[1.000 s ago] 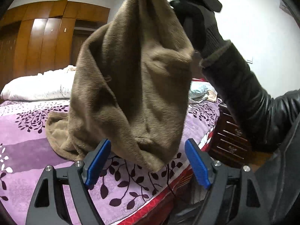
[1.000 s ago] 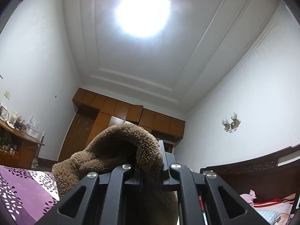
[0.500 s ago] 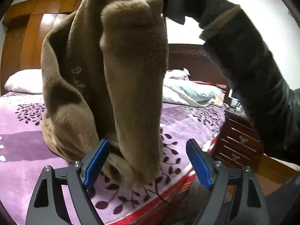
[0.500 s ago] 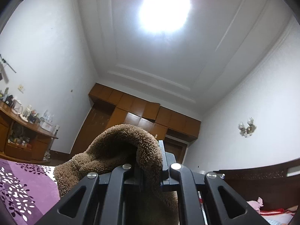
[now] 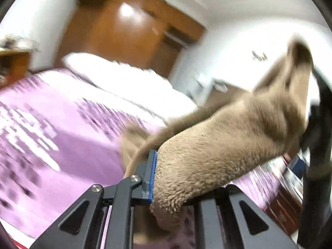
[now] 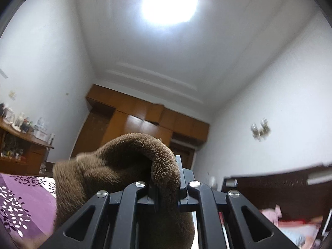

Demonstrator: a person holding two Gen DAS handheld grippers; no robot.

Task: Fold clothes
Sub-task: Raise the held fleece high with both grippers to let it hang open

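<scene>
Since half a second ago, the left gripper [image 5: 166,178] has gone from wide open in front of the hanging brown fleece garment [image 5: 217,155] to clamped on a fold of it, and its view has swung across the room, now streaked with motion blur. In that left wrist view the blue pad [image 5: 153,176] of one finger presses against the fleece; the other finger is buried under the cloth, so the jaws stand narrow with the garment pinched between them. From the grip the fleece stretches up and to the right toward a dark shape at the frame edge, probably the right gripper and the person's sleeve [image 5: 317,166], though the blur makes that hard to confirm. Part of the garment trails down onto the purple floral bedspread [image 5: 51,145]. White pillows [image 5: 124,78] and a wooden wardrobe [image 5: 124,31] lie beyond. No writing can be read in this view.

In the right wrist view, the right gripper [image 6: 166,188] points upward and is closed tight on the same brown fleece garment [image 6: 116,166], which bunches over its fingers and spills down to the left. Behind it are the wooden wardrobe [image 6: 145,120], a ceiling light [image 6: 169,2], a wall lamp [image 6: 260,129] and a dark headboard [image 6: 269,182]. No label is legible here either.
</scene>
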